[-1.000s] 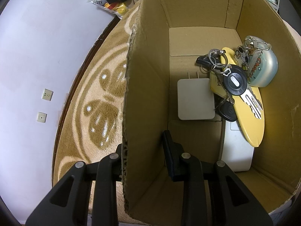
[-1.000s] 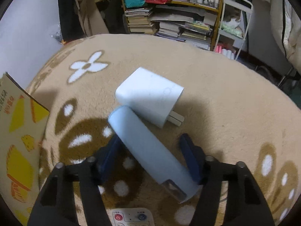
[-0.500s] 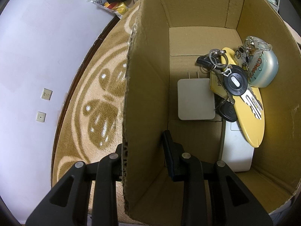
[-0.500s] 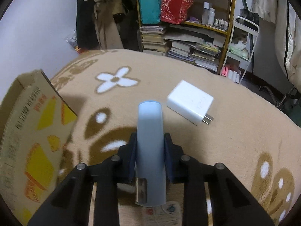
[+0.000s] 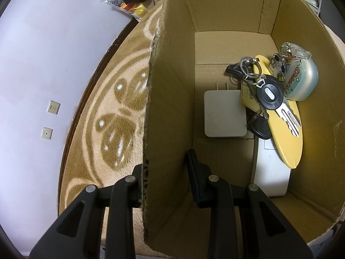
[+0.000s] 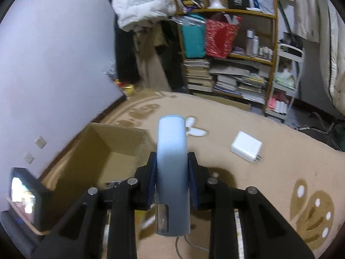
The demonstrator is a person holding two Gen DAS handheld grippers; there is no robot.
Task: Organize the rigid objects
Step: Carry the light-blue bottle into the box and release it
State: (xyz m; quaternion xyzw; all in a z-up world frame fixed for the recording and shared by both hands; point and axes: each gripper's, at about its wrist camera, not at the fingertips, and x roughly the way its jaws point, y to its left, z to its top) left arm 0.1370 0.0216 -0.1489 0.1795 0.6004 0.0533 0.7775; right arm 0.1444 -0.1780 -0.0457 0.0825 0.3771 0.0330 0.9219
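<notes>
The right gripper point(image 6: 171, 179) is clamped on a pale blue bar-shaped object point(image 6: 171, 172), its blue pads pressed to either long side, the bar pointing up the centre of the right wrist frame. Left of it and lower sits the open cardboard box point(image 6: 120, 149), and to the right on the beige carpet point(image 6: 269, 172) lies a white charger point(image 6: 245, 146), well apart from the box.

The left gripper point(image 5: 166, 181) pinches the box's near wall point(image 5: 168, 116), one finger outside and one inside, steadying it. In the right half of that frame the box floor already holds a white plug adapter point(image 5: 224, 114), a bunch of keys point(image 5: 269, 95), a yellow oval piece point(image 5: 282, 138) and a pale green round case point(image 5: 301, 82).

The risk I see is the smooth bar slipping through the pads, since they grip only its mid-length. A low approach could also catch the bar's tip on the box rim and tilt the wall out of the left grip.
</notes>
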